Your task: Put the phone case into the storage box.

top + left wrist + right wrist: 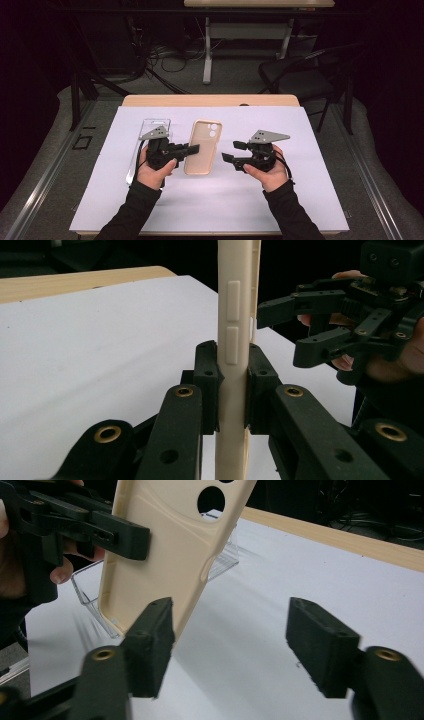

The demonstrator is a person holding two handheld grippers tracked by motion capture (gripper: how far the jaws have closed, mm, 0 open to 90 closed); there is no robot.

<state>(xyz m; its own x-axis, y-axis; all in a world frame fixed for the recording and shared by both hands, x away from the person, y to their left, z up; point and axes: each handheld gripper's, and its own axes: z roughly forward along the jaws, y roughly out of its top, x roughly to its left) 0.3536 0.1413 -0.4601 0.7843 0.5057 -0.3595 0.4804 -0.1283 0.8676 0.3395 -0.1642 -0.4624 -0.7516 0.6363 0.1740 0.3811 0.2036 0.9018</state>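
Above the white sheet (250, 200), left gripper (192, 149) is clamped on edge of smooth beige phone case (202, 147), rounded w/ camera holes; right gripper (231, 151) jaws apart, nothing between; clear plastic case (152, 125) behind.

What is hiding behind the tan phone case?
In the right gripper view, a clear plastic case lies on the white sheet behind the tan phone case. Its middle is covered, so I cannot tell whether it holds anything.

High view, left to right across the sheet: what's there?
Clear case → left tool, shut on the beige case → right tool, open.
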